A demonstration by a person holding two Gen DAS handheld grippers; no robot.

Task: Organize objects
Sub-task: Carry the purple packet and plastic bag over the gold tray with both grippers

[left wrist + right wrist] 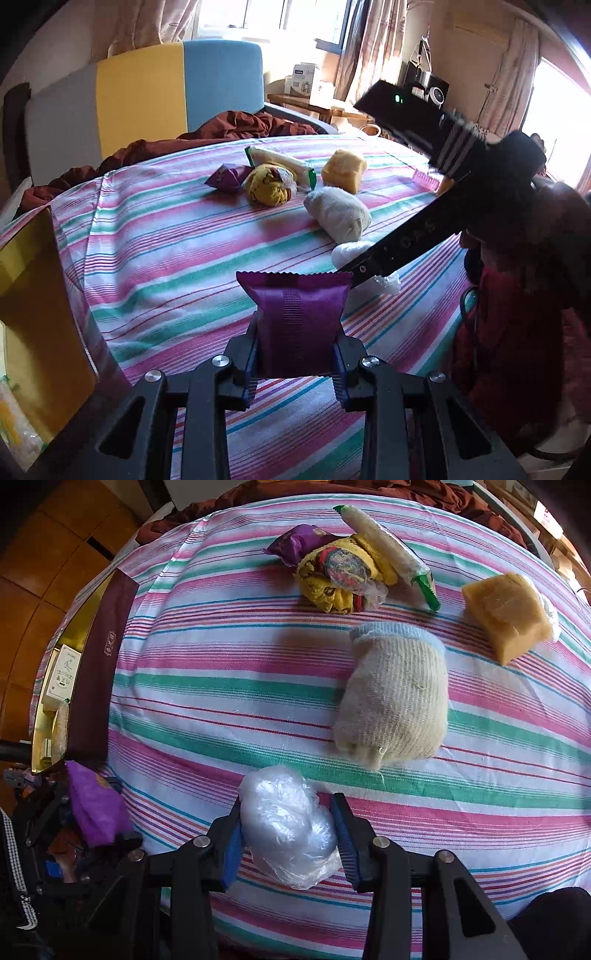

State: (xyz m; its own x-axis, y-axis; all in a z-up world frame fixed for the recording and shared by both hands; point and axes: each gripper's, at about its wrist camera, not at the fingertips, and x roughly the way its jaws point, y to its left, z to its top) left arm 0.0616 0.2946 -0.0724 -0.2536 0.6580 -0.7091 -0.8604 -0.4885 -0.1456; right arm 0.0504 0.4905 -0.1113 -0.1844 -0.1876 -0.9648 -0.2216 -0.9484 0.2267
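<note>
My left gripper (298, 328) is shut on a purple snack packet (295, 306) and holds it upright just above the striped cloth (166, 258). The same packet (94, 808) shows at the lower left of the right wrist view. My right gripper (288, 812) points steeply down, and its blue pads press both sides of a crumpled clear plastic bag (288, 834) that lies on the cloth. From the left wrist view, the right gripper (369, 275) reaches in from the right over that bag (347, 253).
A cream knitted bundle (395, 701) lies just beyond the bag. Farther back are a yellow cloth bundle (340, 576), a second purple packet (295, 541), a long green-ended packet (391, 554) and a yellow block (506, 613). An open gold-lined box (107, 664) stands at the table's left edge.
</note>
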